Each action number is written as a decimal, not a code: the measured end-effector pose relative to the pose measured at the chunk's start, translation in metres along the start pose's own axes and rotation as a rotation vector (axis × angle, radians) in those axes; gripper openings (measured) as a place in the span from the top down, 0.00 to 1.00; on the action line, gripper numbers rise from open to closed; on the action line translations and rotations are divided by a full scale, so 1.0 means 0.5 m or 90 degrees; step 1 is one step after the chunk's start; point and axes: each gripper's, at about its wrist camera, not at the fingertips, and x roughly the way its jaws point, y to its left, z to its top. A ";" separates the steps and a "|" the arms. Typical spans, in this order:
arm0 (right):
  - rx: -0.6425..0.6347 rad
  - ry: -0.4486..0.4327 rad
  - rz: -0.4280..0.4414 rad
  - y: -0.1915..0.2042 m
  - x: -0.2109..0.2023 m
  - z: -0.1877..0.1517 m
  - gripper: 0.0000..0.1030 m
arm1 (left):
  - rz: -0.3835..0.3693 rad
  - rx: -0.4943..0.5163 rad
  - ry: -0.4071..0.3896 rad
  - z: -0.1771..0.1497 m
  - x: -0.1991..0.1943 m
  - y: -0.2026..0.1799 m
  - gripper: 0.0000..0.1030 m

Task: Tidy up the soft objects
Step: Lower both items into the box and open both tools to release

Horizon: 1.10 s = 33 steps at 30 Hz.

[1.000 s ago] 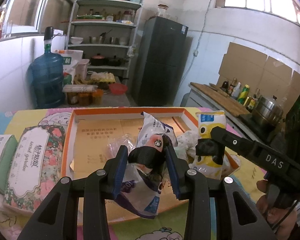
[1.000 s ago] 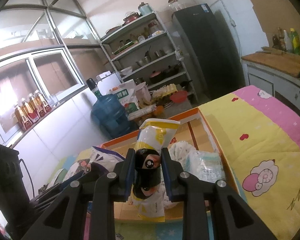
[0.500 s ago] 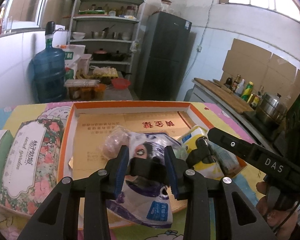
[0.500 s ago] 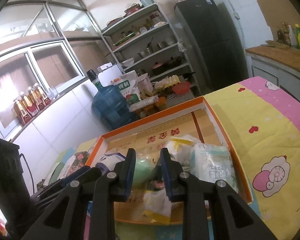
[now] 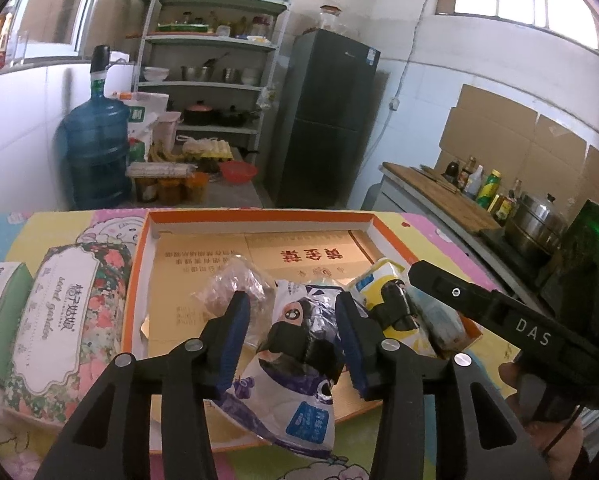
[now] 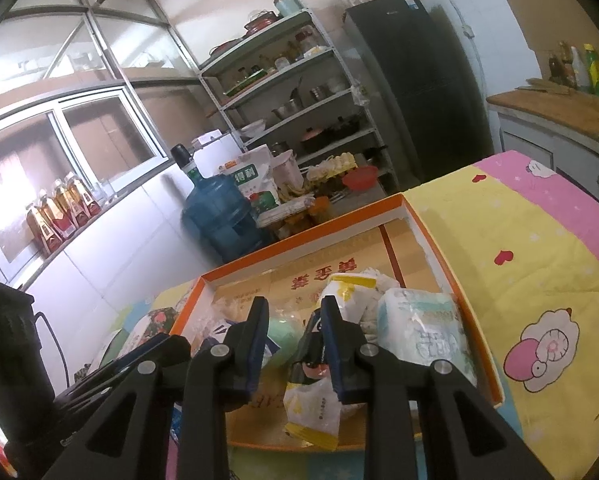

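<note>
Both packs have been lowered into the box (image 5: 259,224); left gripper (image 5: 295,340) and right gripper (image 6: 293,340) now spread, releasing blue pack (image 5: 291,400) and yellow pack (image 6: 313,408).

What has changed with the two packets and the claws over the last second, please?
Both packets came down into the orange-rimmed box. The left claw lowered the purple-and-white packet, now lying over the box's near edge, and opened. The right claw laid the yellow-and-white packet flat and also opened. The floral tissue pack beside the box stayed put.
</note>
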 end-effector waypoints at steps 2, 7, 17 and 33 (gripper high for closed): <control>0.001 -0.002 -0.002 0.000 -0.004 0.000 0.62 | 0.001 0.006 -0.004 0.001 -0.007 -0.001 0.55; 0.000 -0.007 -0.010 0.004 -0.017 -0.001 0.50 | 0.004 0.021 -0.013 0.000 -0.027 -0.009 0.54; -0.004 -0.002 -0.023 0.022 -0.038 -0.016 0.48 | 0.028 0.037 -0.025 -0.007 -0.075 -0.005 0.54; -0.039 0.001 -0.038 0.098 -0.063 -0.043 0.26 | 0.045 0.016 -0.065 -0.017 -0.170 0.061 0.44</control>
